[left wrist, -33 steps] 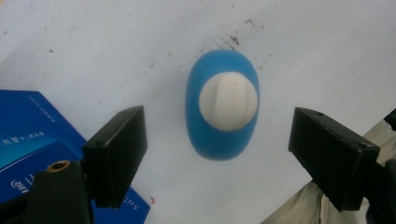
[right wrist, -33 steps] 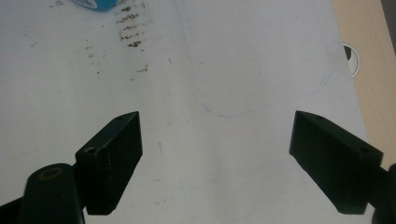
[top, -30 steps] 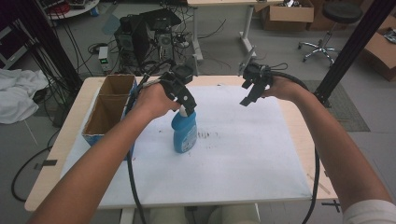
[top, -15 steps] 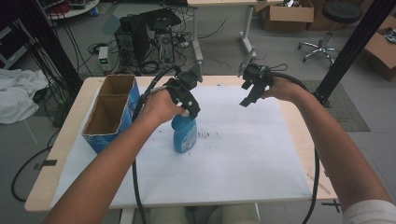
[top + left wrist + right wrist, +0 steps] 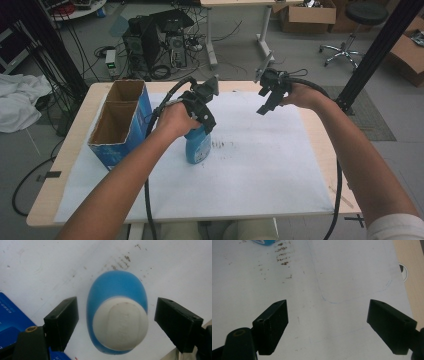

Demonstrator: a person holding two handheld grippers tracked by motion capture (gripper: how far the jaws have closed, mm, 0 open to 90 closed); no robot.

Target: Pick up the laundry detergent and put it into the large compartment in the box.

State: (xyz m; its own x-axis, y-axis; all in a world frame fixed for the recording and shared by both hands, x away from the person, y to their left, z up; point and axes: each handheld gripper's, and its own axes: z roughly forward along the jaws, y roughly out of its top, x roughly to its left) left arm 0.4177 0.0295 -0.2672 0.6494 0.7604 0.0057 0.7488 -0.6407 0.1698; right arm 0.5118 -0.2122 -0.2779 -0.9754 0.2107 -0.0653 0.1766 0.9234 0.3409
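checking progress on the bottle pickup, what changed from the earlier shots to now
The left gripper has come down over the blue bottle, so its open jaws now flank the white cap without touching it. Nothing has been grasped or released. The bottle, the cardboard box and the raised, open right gripper stayed put.

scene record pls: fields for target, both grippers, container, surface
target: blue bottle with white cap, upright on the sheet
left gripper: above the bottle, jaws open either side of the cap, not touching
right gripper: open, nothing between the jaws, held over bare sheet
container: open cardboard box, left of the bottle
surface: white sheet, brown specks by the bottle
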